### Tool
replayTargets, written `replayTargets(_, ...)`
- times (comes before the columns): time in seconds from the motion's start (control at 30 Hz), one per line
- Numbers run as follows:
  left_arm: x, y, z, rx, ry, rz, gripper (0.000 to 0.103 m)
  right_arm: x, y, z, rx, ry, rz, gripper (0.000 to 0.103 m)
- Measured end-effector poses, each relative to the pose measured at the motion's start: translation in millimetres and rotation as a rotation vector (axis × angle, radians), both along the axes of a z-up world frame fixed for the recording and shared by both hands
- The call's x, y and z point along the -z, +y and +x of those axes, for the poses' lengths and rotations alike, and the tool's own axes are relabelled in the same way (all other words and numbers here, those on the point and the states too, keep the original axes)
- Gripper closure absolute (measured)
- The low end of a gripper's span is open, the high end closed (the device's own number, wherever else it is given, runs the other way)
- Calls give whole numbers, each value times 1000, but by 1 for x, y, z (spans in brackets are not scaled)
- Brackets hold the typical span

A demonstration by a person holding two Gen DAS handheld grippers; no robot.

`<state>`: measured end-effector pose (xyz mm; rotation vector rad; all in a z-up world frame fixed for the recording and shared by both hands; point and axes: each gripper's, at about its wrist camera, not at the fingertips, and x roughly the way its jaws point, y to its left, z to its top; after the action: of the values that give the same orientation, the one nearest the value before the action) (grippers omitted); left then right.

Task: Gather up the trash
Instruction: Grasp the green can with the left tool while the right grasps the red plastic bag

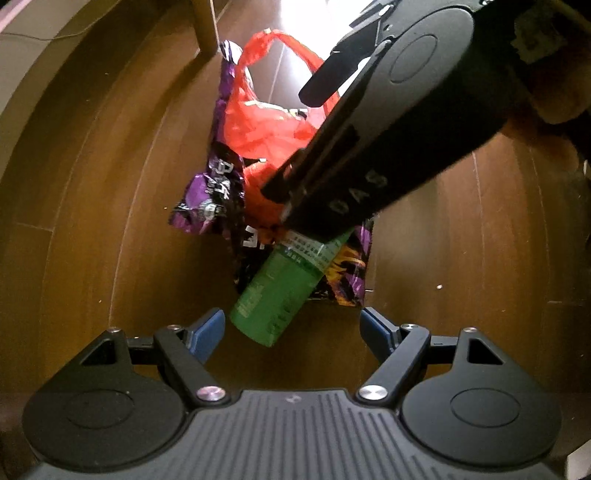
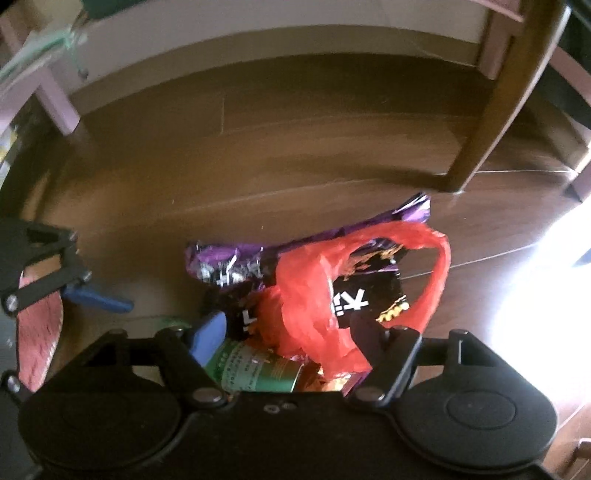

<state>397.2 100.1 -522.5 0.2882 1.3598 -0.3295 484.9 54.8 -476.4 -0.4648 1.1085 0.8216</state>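
A green can (image 1: pixel 275 291) lies on the wooden floor, partly on purple and black snack wrappers (image 1: pixel 210 192) beside a red plastic bag (image 1: pixel 266 125). My left gripper (image 1: pixel 291 330) is open just in front of the can's near end, empty. My right gripper (image 2: pixel 291 339) is open, low over the pile, with the can (image 2: pixel 255 373), the red bag (image 2: pixel 314 306) and the wrappers (image 2: pixel 236 262) between its fingers. Its body (image 1: pixel 388 122) crosses the left wrist view and hides the can's far end. The left gripper's blue fingertip (image 2: pixel 99 301) shows at the left of the right wrist view.
A wooden furniture leg (image 2: pixel 491 110) stands on the floor behind the pile and shows in the left wrist view (image 1: pixel 203 26). A pale wall base (image 2: pixel 258 40) runs along the back. A pink furniture leg (image 2: pixel 55 96) is at the far left. Bright glare (image 2: pixel 554 277) covers the floor at right.
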Motion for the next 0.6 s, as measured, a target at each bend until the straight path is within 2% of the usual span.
replayTargets(0.27, 39, -9, 12, 87, -13, 55, 23, 27, 4, 13, 5, 25, -18, 34)
replayTargets(0.43, 60, -20, 9, 181, -34, 96, 23, 39, 4, 15, 8, 46, -24, 38)
replayTargets(0.6, 76, -14, 16, 157, -2, 104, 23, 48, 11, 14, -12, 46, -32, 42)
